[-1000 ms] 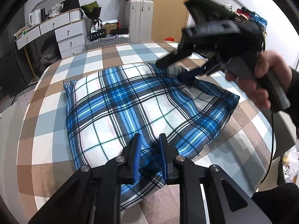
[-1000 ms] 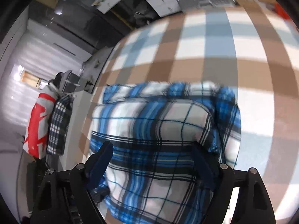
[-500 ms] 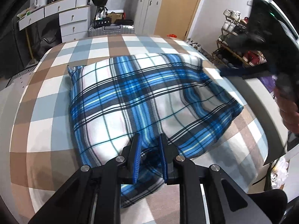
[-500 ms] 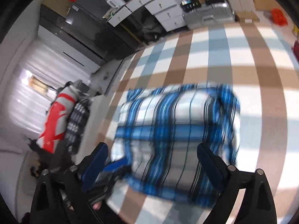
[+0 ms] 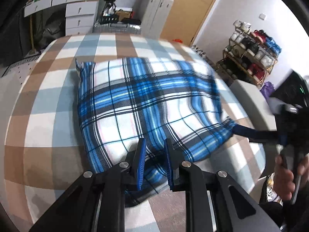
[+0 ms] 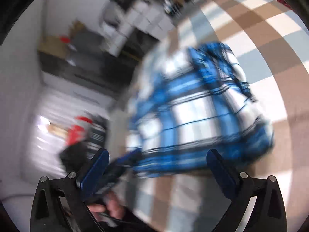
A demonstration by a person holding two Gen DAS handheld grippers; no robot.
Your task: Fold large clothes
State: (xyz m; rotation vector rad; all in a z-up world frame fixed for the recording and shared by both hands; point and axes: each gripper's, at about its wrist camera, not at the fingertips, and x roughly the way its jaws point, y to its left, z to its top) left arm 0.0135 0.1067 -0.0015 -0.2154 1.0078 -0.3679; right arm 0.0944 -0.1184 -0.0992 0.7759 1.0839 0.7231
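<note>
Currently mid-fold: blue-and-white plaid garment (image 5: 146, 104) lies bundled on brown-and-white checked bed cover (image 5: 48, 96). Left gripper (image 5: 153, 160) pinches its near edge; right gripper (image 6: 157, 171), jaws opening, holds nothing. Next: grasp the right corner.

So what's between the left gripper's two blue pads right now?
In the left wrist view, the left gripper has a bunched edge of the blue plaid garment clamped between its pads. Nothing else lies there.
</note>
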